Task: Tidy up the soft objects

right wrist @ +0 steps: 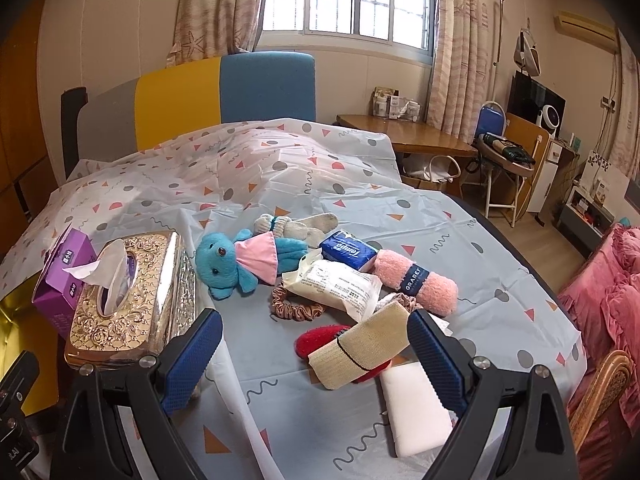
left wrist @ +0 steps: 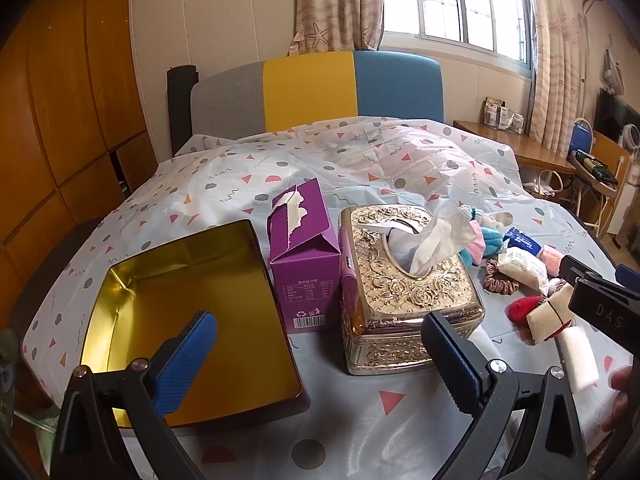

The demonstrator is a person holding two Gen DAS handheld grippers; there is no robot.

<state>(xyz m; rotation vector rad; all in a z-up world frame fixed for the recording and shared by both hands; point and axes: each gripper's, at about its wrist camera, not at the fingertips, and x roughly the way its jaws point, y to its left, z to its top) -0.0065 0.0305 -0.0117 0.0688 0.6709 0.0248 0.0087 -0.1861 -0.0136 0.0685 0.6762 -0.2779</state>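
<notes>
Left wrist view, hidden: the soft pile is half screened by the gold tissue box [left wrist: 404,280] and cut by the right tool's black body at the frame edge; only slivers of the blue toy show.
Right wrist view, hidden: the open tin [right wrist: 10,316] is a gold sliver at the left edge; the white foam block [right wrist: 416,404] is partly behind a finger.
Left tool [left wrist: 320,356]: jaws spread wide, holding nothing, above the bed between the tin [left wrist: 192,320] and the tissue box.
Right tool [right wrist: 316,360]: jaws spread wide, empty, over the beige pad [right wrist: 360,352] and the red piece [right wrist: 316,340] under it.
Soft things, counted: one blue plush toy [right wrist: 232,260], one grey plush [right wrist: 296,222], one pink rolled towel [right wrist: 416,284], two scrunchies, one blue tissue pack [right wrist: 348,250], one white pouch [right wrist: 336,286], all heaped right of the tissue box.
Boxes: one purple carton [left wrist: 300,248], touching the tissue box.
Surface: a bed under a plastic sheet [right wrist: 360,208] with triangles, dots and squiggles.
Room: three-colour headboard [left wrist: 308,88], window with curtains, wooden wardrobe, a bench [right wrist: 416,134] beside the bed.
</notes>
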